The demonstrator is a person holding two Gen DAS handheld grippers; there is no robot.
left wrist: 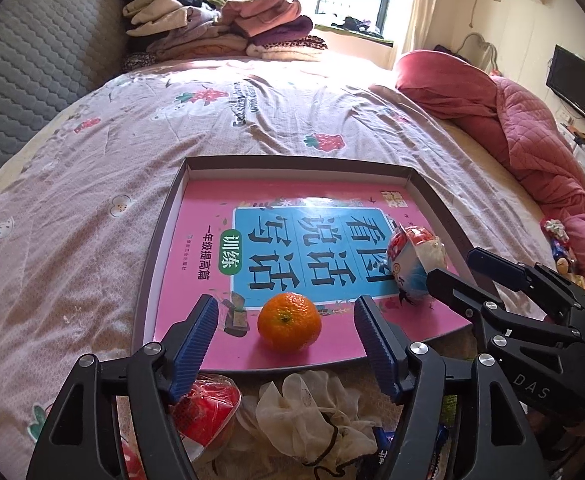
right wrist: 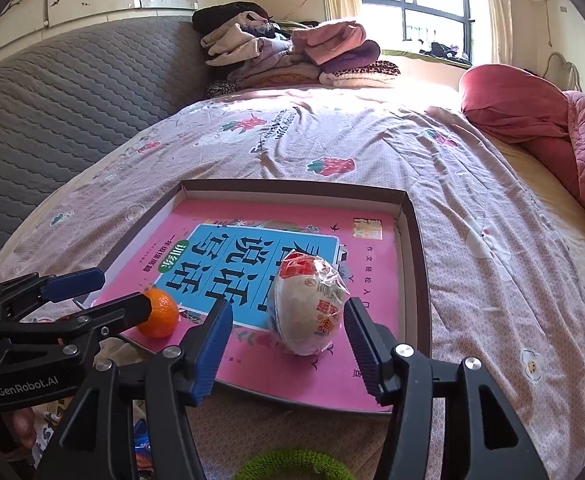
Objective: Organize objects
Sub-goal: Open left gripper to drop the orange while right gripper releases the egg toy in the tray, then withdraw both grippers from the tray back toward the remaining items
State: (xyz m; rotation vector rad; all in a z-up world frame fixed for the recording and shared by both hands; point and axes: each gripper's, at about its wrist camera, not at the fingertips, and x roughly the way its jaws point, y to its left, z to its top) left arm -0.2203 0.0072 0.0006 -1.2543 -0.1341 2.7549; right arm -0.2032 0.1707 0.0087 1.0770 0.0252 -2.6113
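Left wrist view showed a mandarin orange (left wrist: 289, 321) resting on the pink book (left wrist: 208, 240) that lay flat inside a shallow cardboard box lid (left wrist: 164, 216) on the bed. The left gripper (left wrist: 286, 338) hovered just above and around the fruit with its blue-padded jaws spread wide, the pads clear of the orange on both sides and gripping nothing. Further right on the same book cover sat a plastic-wrapped egg-shaped snack (left wrist: 414, 264), partly hidden there by the right gripper (left wrist: 458, 268), whose dark fingers reached in from the right. In the right wrist view that wrapped snack (right wrist: 310, 306) lay on the book between the right gripper's (right wrist: 288, 342) spread jaws, neither pad touching it. The orange (right wrist: 160, 314) sat near the book's left corner, just behind one finger of the left gripper (right wrist: 110, 292). In front of the box lid, near the left gripper's fingers, lay a cream mesh pouch (left wrist: 312, 412) and a red-wrapped item (left wrist: 208, 408). The bedspread (left wrist: 92, 200) carried a strawberry print. A pile of folded clothes (left wrist: 220, 28) stood at the far side, and a red quilt (left wrist: 512, 128) lay bunched to the right.
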